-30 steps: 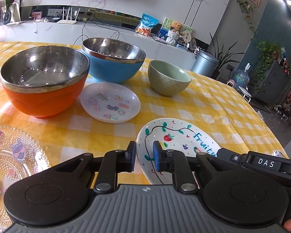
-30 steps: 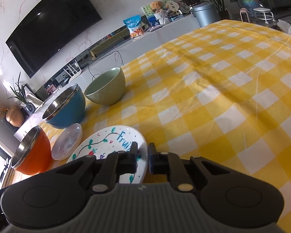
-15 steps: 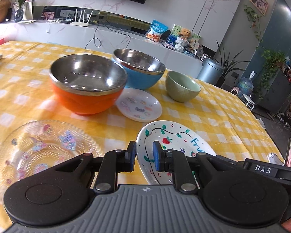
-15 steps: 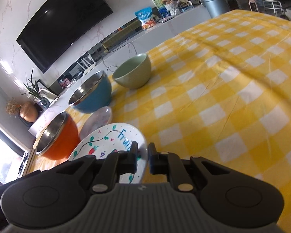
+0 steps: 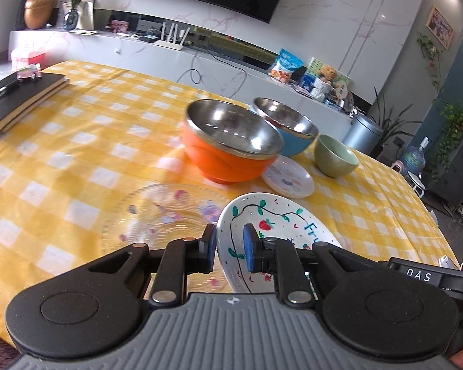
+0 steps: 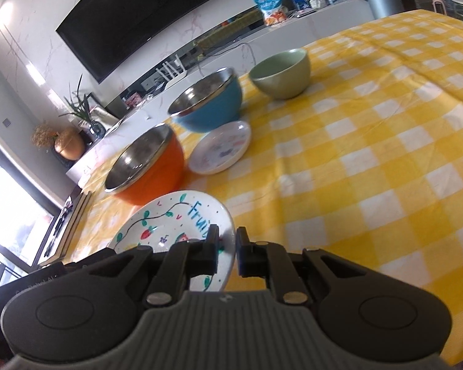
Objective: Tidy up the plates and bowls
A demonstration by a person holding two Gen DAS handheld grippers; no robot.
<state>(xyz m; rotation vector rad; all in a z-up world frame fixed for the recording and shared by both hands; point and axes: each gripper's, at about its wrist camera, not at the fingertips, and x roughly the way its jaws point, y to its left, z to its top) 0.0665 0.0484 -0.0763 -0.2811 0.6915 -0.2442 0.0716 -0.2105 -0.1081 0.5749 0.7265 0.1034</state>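
Both grippers hold the white fruit-painted plate (image 5: 277, 225) by opposite rims, lifted off the table. My left gripper (image 5: 229, 245) is shut on its left rim. My right gripper (image 6: 227, 245) is shut on its right rim; the plate shows there too (image 6: 169, 219). A clear glass plate (image 5: 157, 215) with cartoon prints lies just left of and below the held plate. Behind stand an orange steel-lined bowl (image 5: 225, 160), a blue steel-lined bowl (image 5: 293, 135), a green ceramic bowl (image 5: 335, 160) and a small white saucer (image 5: 288, 177).
A yellow checked cloth (image 6: 370, 169) covers the table. A dark notebook with a pen (image 5: 18, 98) lies at the far left. A white counter with a TV, plants and snack bags runs behind the table.
Both grippers have carried the fruit plate to the left, towards the glass plate. The bowls now appear further right and further off in the left wrist view.
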